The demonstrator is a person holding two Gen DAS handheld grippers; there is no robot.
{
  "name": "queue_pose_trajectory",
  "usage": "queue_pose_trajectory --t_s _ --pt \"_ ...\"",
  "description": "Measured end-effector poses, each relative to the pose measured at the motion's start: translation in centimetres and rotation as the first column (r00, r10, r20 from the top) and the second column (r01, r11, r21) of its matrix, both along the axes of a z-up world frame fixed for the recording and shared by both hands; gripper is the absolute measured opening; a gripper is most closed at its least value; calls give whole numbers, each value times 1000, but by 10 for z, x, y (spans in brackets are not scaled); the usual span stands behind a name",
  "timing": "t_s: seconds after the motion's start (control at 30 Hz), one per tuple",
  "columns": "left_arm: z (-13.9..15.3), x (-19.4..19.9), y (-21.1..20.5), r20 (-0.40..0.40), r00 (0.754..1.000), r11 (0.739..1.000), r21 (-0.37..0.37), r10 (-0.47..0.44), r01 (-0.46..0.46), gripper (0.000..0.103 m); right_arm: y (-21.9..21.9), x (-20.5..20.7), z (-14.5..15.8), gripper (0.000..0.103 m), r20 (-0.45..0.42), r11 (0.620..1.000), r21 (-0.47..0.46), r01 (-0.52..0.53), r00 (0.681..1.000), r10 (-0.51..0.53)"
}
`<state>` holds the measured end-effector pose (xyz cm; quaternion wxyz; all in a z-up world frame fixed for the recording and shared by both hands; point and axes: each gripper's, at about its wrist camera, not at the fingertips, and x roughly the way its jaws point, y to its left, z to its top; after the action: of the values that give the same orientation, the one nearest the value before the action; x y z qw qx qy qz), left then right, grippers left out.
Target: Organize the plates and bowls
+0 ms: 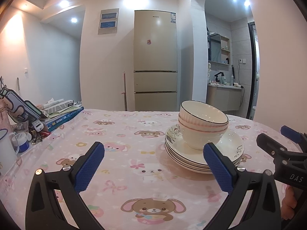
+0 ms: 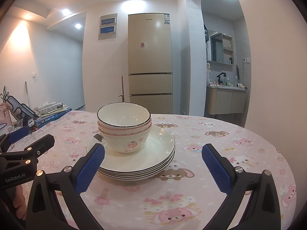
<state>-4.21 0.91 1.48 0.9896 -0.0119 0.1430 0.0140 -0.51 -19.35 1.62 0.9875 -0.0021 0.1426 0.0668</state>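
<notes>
Left gripper (image 1: 153, 164) nearest the lens, jaws spread wide, nothing between them, hovering over the surface (image 1: 134, 191) with its pink cartoon cloth. Right gripper (image 2: 152, 164) same state: released, empty, low over the cloth. Each gripper shows in the other's view, left one at 9 o'clock in the right wrist view, right one at 3 o'clock in the left wrist view.

Just past the fingers: plate stack (image 2: 134, 164), several cream plates with dark rims, nested flat on the surface. In the right wrist view it sits dead ahead, slightly toward 11 o'clock; in the left view, at 1 o'clock. Bowl stack (image 2: 124, 128) sits on the top plate, three nested bowls, bottom one with a strawberry print. The upper bowls look tilted in the left view.

Task looks about done; everything is already in one pile.

Risks: bowl stack is off-centre on the plates and leaning, so a finger nudge while approaching or pulling away could tip it. Glazed ceramic is slick; a rim pinch may slip. Loose cloth could drag the pile.

Farther, at 9 o'clock: books and clutter (image 1: 57, 113). Far back, 12 o'clock: fridge (image 2: 150, 61).
</notes>
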Motion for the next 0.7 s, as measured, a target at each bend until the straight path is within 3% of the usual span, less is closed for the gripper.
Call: queue_pose_trajectory --t_s 0.7 --pt "0 -1 0 -2 1000 1000 2 -1 1 103 -1 1 -1 103 -5 1000 -1 6 1000 -6"
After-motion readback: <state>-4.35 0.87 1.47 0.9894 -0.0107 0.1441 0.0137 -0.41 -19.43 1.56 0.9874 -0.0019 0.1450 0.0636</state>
